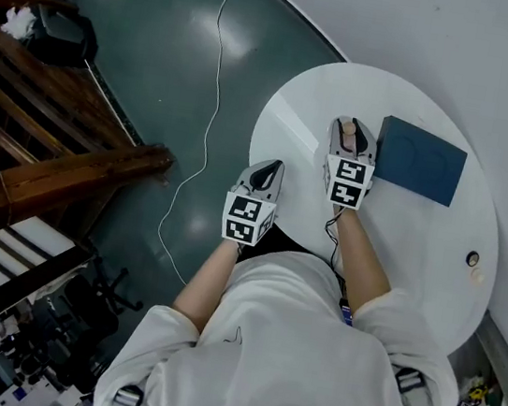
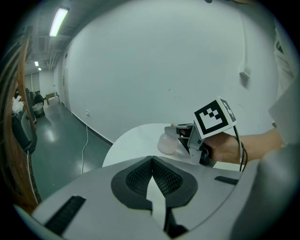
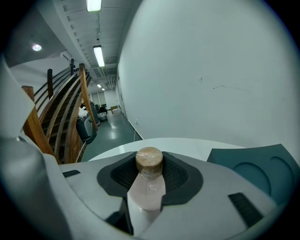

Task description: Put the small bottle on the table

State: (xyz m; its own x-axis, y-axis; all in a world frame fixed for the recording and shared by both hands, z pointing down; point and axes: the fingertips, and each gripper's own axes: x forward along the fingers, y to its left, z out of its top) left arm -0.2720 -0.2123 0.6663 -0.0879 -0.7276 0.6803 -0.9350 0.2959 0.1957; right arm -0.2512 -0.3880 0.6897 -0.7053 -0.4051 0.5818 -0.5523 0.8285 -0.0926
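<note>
The small bottle (image 3: 149, 186) has a pale pink, cloudy body and a round wood-coloured cap (the cap faces the camera in the right gripper view); it sits low in the centre of that frame, clamped between the jaws of the right hand-held gripper (image 1: 348, 138); in the head view it shows just right of centre in the upper half, over the round white table (image 1: 418, 245), close to the table's left part; whether its base touches the tabletop cannot be told.
</note>
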